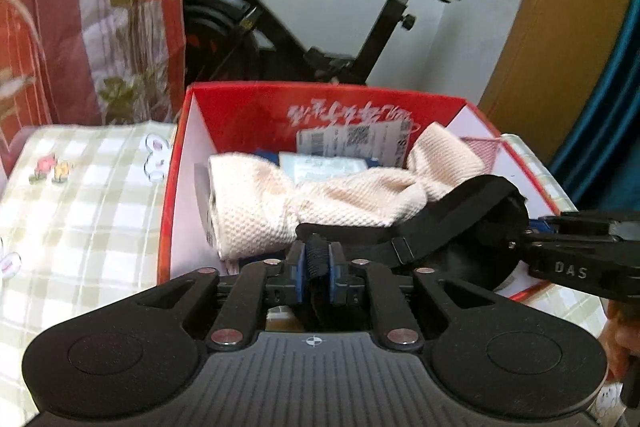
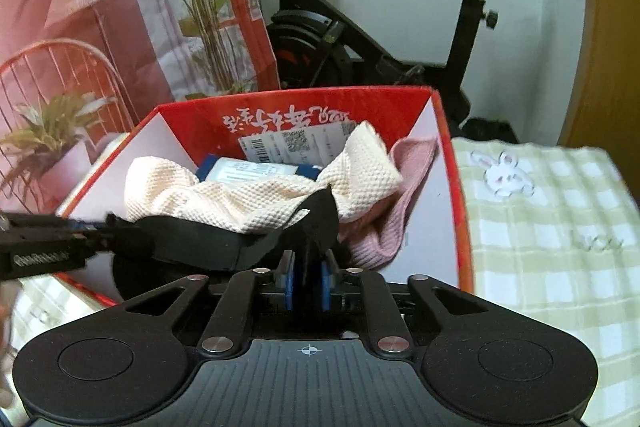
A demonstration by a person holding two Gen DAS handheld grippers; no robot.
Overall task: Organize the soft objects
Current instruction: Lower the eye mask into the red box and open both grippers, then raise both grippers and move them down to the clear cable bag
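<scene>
A black padded eye mask (image 1: 480, 195) (image 2: 200, 239) with a strap hangs low over an open red cardboard box (image 1: 320, 91) (image 2: 300, 95). My left gripper (image 1: 317, 251) is shut on the mask's strap end, which shows between its blue pads. My right gripper (image 2: 308, 259) is shut on the mask's other end. Each gripper also shows in the other's view: the right gripper (image 1: 524, 231) comes in from the right, the left gripper (image 2: 108, 227) from the left. In the box lie a cream waffle towel (image 1: 320, 195) (image 2: 260, 199) and a pink cloth (image 2: 396, 187) (image 1: 480, 145).
The box stands on a green-checked cloth (image 1: 80, 187) (image 2: 540, 227) with rabbit prints. A blue packet (image 2: 256, 169) and paper labels lie at the box's back. Behind stand an exercise bike (image 1: 300, 39) (image 2: 360, 39), leafy plants (image 2: 200, 7) and a red wire chair (image 2: 60, 67).
</scene>
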